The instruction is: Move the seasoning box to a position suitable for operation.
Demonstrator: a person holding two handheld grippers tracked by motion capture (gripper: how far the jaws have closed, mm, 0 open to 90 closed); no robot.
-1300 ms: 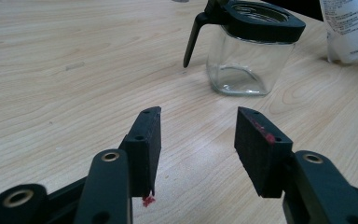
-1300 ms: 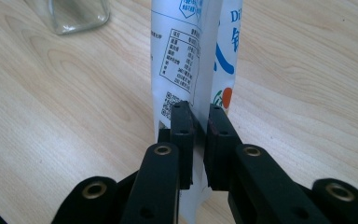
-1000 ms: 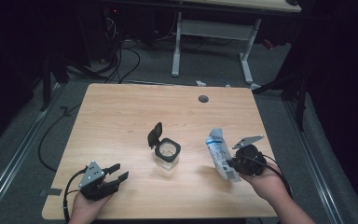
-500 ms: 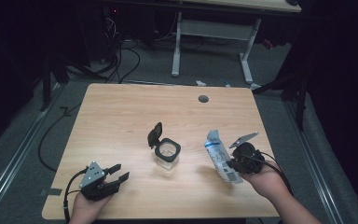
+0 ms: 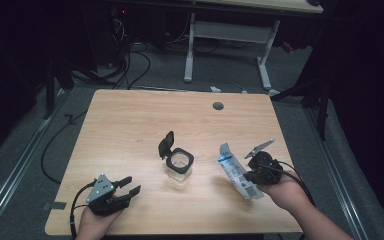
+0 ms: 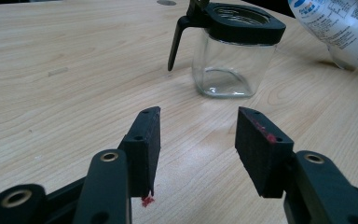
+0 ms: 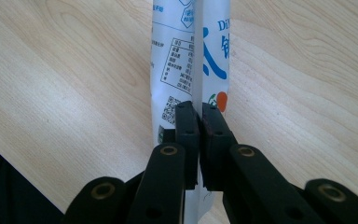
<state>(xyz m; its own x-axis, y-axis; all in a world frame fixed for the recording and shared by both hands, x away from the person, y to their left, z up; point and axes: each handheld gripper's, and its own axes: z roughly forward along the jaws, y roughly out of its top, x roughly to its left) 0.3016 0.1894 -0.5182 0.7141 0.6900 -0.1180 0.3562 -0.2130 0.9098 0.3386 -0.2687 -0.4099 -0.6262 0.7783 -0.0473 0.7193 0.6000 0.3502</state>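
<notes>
A clear glass jar [image 5: 180, 167] [image 6: 230, 65] with a black rim stands mid-table, and its hinged lid [image 5: 166, 145] is flipped up. To its right, a white printed pouch [image 5: 235, 172] [image 7: 191, 56] [image 6: 335, 23] is held tilted over the wood. My right gripper [image 5: 247, 177] [image 7: 199, 109] is shut on the pouch's lower end. Its jaws have just been closing, and they pinch the pouch's thin seam. At the near left, my left gripper [image 5: 130, 185] [image 6: 198, 116] rests low over the table. It stands open with nothing between its jaws, which point toward the jar.
The wooden table [image 5: 130, 120] has a round cable hole [image 5: 218, 106] near its far edge. Beyond it stand a white desk frame [image 5: 227, 35] and loose cables [image 5: 130, 65] on the dark floor. Bare wood lies between the left gripper and the jar.
The grey plate on the right gripper has tipped up slightly. The pouch, jar and left gripper stay where they were.
</notes>
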